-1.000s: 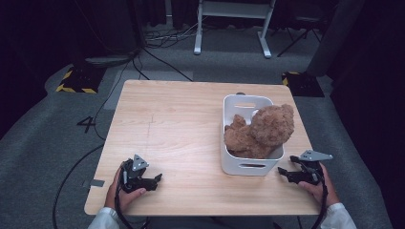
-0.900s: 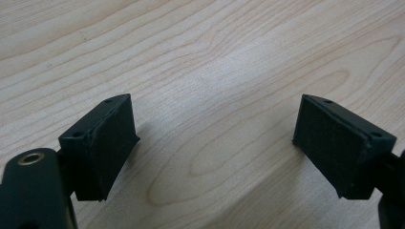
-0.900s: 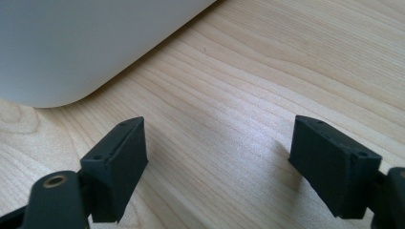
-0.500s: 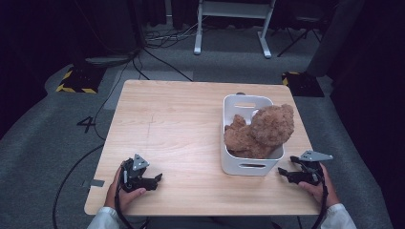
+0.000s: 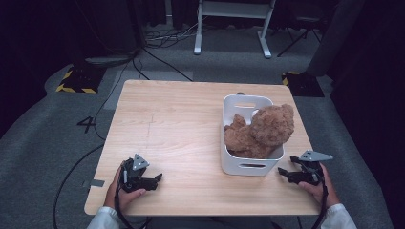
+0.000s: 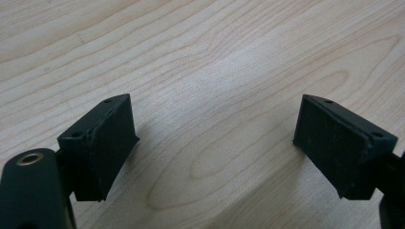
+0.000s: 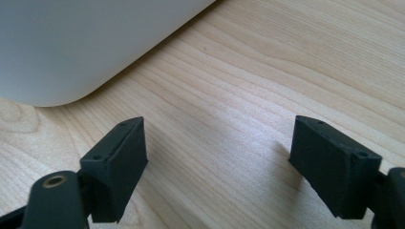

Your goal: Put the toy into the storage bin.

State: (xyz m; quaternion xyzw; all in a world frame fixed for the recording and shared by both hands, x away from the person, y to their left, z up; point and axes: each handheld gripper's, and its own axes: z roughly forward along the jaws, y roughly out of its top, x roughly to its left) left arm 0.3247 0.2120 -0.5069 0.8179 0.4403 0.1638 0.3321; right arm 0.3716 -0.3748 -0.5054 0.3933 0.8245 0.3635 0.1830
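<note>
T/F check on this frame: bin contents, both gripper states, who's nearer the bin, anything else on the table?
1. The white bin holds a brown plush toy. True.
2. The left gripper is shut on the toy. False: its jaws stand open over bare wooden table.
3. The right gripper is open. True.
4. The left gripper is nearer the bin. False: the right one is just beside the bin's near corner.
5. The toy lies on the tabletop. False: it sits inside the bin.

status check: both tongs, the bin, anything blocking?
Left tongs open, empty, resting on the table. Right tongs open, empty, beside the white bin. Brown plush toy sits in the bin, untouched. Nothing in the way.
</note>
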